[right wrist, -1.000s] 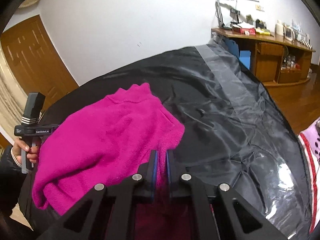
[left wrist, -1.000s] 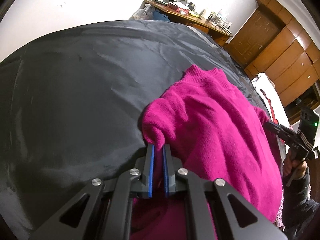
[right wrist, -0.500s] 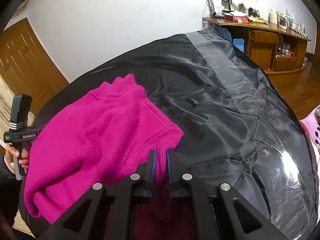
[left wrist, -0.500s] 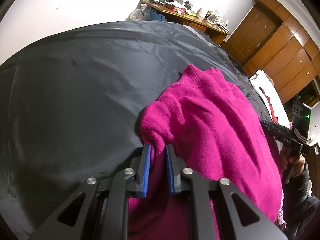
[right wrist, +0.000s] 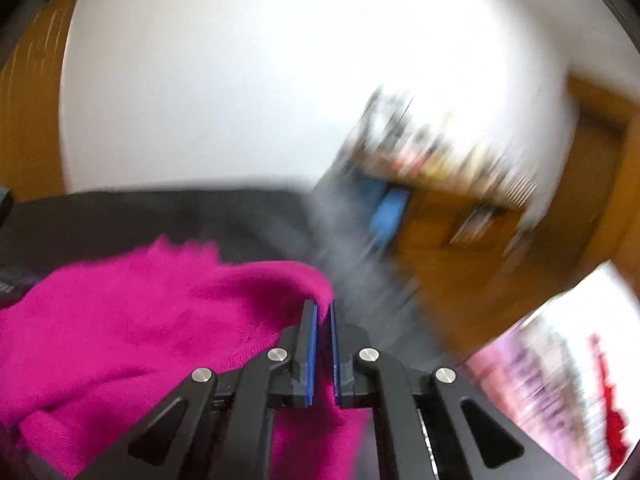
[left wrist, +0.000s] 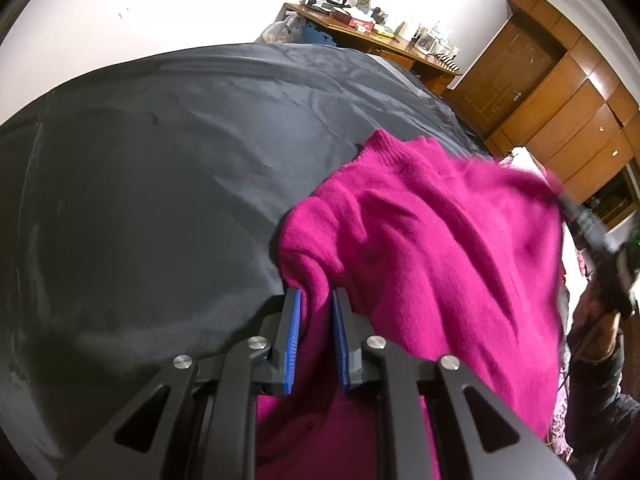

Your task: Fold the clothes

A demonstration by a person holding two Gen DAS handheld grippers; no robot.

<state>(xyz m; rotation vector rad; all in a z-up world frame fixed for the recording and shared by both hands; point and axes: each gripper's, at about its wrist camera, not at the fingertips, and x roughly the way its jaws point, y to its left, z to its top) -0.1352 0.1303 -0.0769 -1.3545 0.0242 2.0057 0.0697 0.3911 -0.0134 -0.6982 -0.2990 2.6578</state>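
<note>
Item: magenta sweater [left wrist: 440,240], bunched on dark bedcover [left wrist: 160,200], one edge raised. Left gripper [left wrist: 316,300]: blue pads parted a little, knit fold between them, bite loose. Right gripper [right wrist: 323,312]: pads nearly together, pinching a thin edge (view badly blurred). Risks: fold slipping from slack left bite; uneven pull skewing the crease; knit stretching.

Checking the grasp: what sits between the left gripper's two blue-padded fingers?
In the left wrist view, a bunched fold of the magenta knit sweater fills the gap of the left gripper; nothing else lies between them.
</note>
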